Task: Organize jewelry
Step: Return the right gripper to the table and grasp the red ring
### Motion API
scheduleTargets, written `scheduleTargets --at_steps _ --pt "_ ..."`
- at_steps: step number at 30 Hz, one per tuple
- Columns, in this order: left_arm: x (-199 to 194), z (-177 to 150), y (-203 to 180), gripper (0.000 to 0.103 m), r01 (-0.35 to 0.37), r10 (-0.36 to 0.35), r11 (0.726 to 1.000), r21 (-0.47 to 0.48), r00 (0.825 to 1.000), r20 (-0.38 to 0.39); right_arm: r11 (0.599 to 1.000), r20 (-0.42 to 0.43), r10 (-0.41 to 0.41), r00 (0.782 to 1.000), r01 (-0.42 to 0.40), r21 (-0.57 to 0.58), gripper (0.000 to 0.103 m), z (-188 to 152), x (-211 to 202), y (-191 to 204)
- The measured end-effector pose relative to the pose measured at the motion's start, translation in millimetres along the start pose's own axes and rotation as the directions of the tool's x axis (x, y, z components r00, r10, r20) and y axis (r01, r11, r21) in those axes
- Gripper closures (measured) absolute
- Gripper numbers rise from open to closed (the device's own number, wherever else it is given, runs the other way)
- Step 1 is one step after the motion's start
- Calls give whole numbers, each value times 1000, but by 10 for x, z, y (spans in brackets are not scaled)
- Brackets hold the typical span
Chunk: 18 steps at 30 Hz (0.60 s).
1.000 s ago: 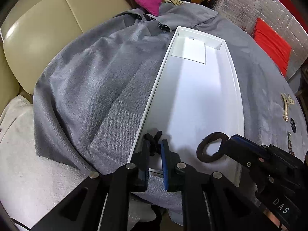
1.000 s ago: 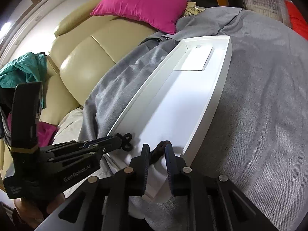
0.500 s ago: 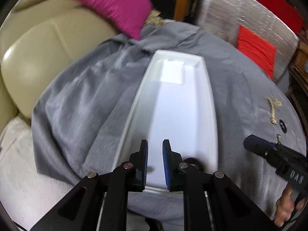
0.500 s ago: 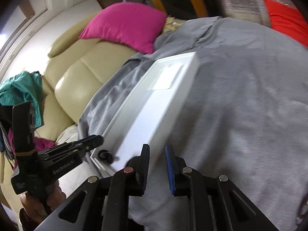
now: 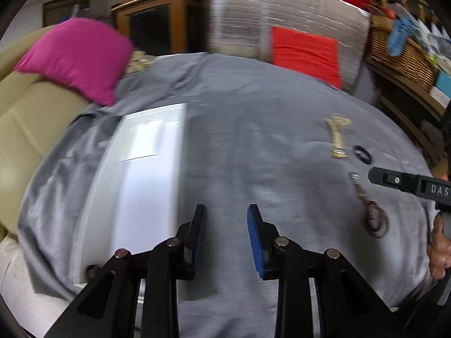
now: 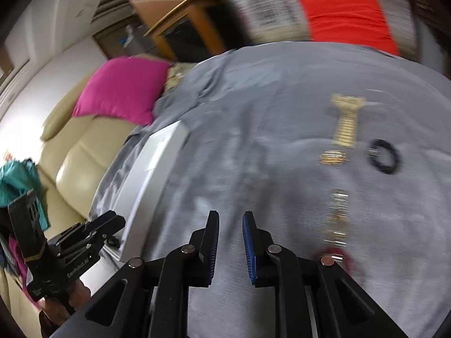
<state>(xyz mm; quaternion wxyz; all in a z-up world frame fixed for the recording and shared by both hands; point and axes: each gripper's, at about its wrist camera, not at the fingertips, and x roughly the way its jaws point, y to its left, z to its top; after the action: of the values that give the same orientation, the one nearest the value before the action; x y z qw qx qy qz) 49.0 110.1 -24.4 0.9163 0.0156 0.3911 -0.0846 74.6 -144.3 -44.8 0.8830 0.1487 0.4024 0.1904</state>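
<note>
Several pieces remain loose on the grey cloth (image 5: 253,140) at the right of both frames — a gold necklace (image 6: 345,121), a black ring (image 6: 384,156), a chain (image 5: 359,187) with a dark red loop (image 5: 375,221). One small dark item (image 5: 91,269) sits in the white tray (image 5: 98,197), lower left. Both grippers are empty — the left gripper (image 5: 227,239) opening, the right gripper (image 6: 231,242) slightly apart.

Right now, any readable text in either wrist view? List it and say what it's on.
"DAS", cut off by the frame edge: on the right hand-held gripper body, seen from the left wrist view.
"GenRobot.AI": on the side of the left hand-held gripper, seen from the right wrist view.
Small label lower on that same body: too blurred to read.
</note>
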Motion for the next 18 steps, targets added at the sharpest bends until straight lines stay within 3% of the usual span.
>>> scheduleTargets --at_steps 7,15,18 --pt "250 27 -710 73 125 -117 988 88 989 -89 992 -11 -14 1000 15 122 83 -71 -345 -651" --pt "563 18 -1027 72 124 -107 989 75 976 -192 988 -115 -68 991 82 130 82 -275 -191 -972" --pt "587 -1 -1033 66 122 -105 990 71 973 -206 990 -130 -70 989 85 113 82 -283 -92 -975"
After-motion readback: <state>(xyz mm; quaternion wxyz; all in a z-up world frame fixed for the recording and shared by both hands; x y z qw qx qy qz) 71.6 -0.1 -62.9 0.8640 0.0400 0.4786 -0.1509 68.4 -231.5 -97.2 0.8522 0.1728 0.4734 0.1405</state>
